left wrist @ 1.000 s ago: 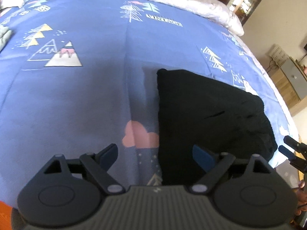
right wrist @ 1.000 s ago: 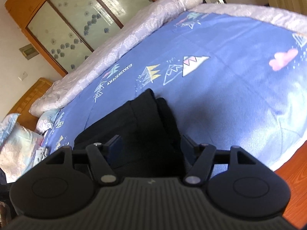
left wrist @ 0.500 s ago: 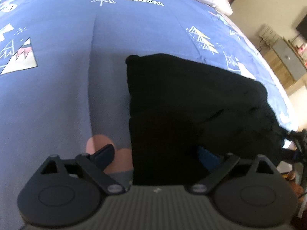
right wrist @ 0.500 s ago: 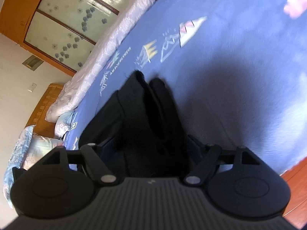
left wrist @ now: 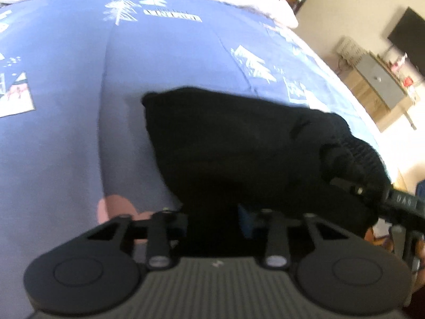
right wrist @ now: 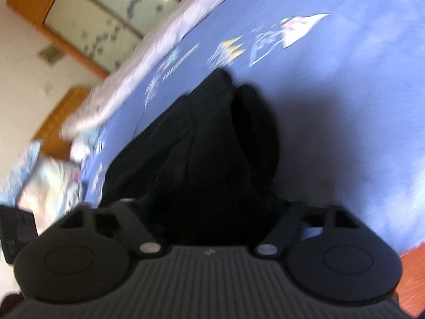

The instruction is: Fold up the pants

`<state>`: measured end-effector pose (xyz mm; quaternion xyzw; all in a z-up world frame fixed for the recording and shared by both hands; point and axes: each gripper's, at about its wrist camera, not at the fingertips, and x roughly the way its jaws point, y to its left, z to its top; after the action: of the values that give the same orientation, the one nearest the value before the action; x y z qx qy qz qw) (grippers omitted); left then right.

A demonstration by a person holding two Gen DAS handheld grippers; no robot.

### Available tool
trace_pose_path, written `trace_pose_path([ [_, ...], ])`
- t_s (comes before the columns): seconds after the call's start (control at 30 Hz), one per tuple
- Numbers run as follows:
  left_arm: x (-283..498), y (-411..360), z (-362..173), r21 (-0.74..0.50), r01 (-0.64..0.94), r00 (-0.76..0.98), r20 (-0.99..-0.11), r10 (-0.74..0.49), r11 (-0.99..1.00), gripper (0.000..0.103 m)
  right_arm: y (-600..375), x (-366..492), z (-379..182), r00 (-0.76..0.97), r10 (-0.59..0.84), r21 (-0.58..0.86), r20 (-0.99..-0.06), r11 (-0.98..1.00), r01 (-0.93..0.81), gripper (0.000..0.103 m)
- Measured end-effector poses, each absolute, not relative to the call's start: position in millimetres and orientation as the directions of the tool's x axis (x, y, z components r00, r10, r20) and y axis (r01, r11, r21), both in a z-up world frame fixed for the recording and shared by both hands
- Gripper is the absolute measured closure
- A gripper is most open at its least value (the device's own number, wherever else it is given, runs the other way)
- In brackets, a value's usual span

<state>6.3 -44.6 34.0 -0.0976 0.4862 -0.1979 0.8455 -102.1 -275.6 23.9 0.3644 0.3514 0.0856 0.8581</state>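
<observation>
The black pants [left wrist: 239, 143] lie folded into a thick bundle on the blue patterned bedspread [left wrist: 66, 133]. My left gripper [left wrist: 215, 220] has its jaws narrowed on the bundle's near edge, black cloth filling the gap. My right gripper [right wrist: 212, 212] is at the bundle's other end [right wrist: 212, 138], its fingers buried in black cloth; its body also shows in the left wrist view [left wrist: 398, 202]. Both now frames are motion-blurred.
The bed's near edge and an orange wooden floor [right wrist: 414, 273] are at the right. A wooden wardrobe with glass doors [right wrist: 106, 18] and pillows [right wrist: 39, 175] are at the far side. A grey cabinet [left wrist: 379, 82] and TV [left wrist: 409, 37] stand beyond the bed.
Both grippers moved forward onto the pants' near edges and closed in; the left jaws narrowed from wide open onto the cloth. The bundle's end now bulges up near the right gripper.
</observation>
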Motion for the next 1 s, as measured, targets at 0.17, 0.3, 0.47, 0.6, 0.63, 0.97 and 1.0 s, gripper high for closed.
trace_pose_path([
  [0.17,-4.5,-26.8,65.1,-0.402,0.25,0.51,-0.719,-0.473,0.881,0.09,-247.2,-111.8,72.1,0.793,0.37,0.607,-0.485,0.795,0.001,0.055],
  [0.3,-21.2,-11.6,101.1,-0.341,0.285,0.626,-0.641,-0.444,0.896,0.09,-220.6,-121.3,109.5,0.827,0.41,0.562,-0.384,0.815,-0.143,0.056],
  [0.47,-31.6,19.3,107.8,-0.313,0.214,0.687,-0.625,-0.371,0.925,0.09,-191.8,-106.4,110.6,0.813,0.455,0.53,-0.363,0.819,-0.221,0.055],
  [0.6,-24.5,38.7,65.7,-0.325,0.078,0.613,-0.73,-0.302,0.943,0.089,-189.0,-87.1,59.1,0.714,0.495,0.619,-0.495,0.778,-0.11,0.053],
  [0.63,-26.0,42.2,57.3,-0.295,0.058,0.61,-0.746,-0.268,0.954,0.086,-188.5,-91.0,47.1,0.705,0.472,0.62,-0.53,0.783,-0.058,0.052],
  [0.97,-34.9,55.3,45.7,-0.312,0.025,0.582,-0.768,-0.267,0.95,0.016,-244.8,-120.4,31.5,0.746,0.47,0.748,-0.473,0.661,0.058,0.016],
  [1.0,-29.5,58.0,44.1,-0.332,0.026,0.566,-0.772,-0.288,0.943,0.016,-249.4,-120.9,29.9,0.749,0.47,0.756,-0.467,0.652,0.062,0.016],
])
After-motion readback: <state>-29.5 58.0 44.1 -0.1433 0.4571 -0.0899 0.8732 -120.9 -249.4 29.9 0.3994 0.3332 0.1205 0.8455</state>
